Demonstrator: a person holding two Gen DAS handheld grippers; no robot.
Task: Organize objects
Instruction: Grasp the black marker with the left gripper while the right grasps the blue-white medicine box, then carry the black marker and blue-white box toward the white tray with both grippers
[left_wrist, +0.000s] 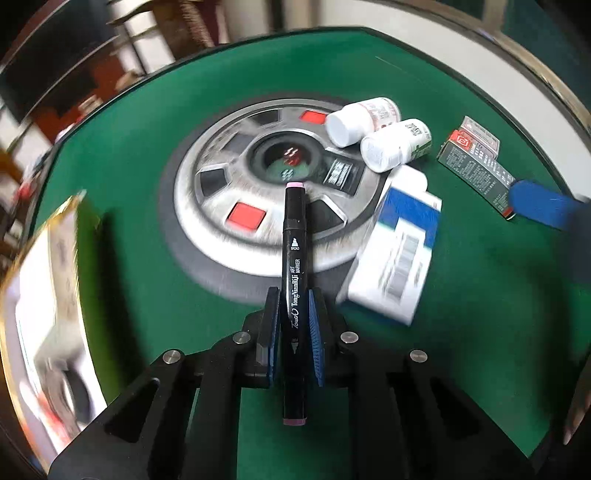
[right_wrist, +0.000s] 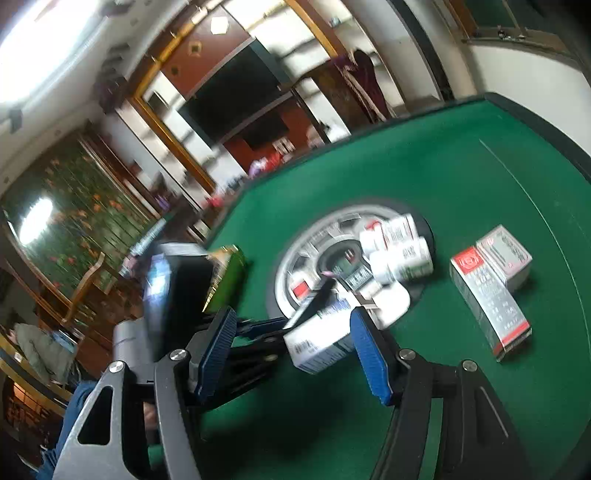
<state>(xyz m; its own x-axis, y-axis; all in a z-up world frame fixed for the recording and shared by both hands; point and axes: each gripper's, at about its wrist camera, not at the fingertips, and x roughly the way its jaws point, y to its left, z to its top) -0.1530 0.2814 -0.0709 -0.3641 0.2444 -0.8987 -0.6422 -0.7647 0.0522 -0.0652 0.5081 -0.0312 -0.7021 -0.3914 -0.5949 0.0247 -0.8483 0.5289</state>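
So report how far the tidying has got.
Nothing looks sorted yet. In hand: the left gripper is shut on the black art marker. The right gripper is open and empty. Left: two white bottles lying on the table's centre dial, the blue-and-white box, and the red-and-grey cartons on the green felt.

My left gripper (left_wrist: 293, 325) pointed steeply downward, its jaws clamped tight on the marker (left_wrist: 293, 280). My right gripper (right_wrist: 295, 347) tilted down less steeply, jaws standing apart and gripping nothing.
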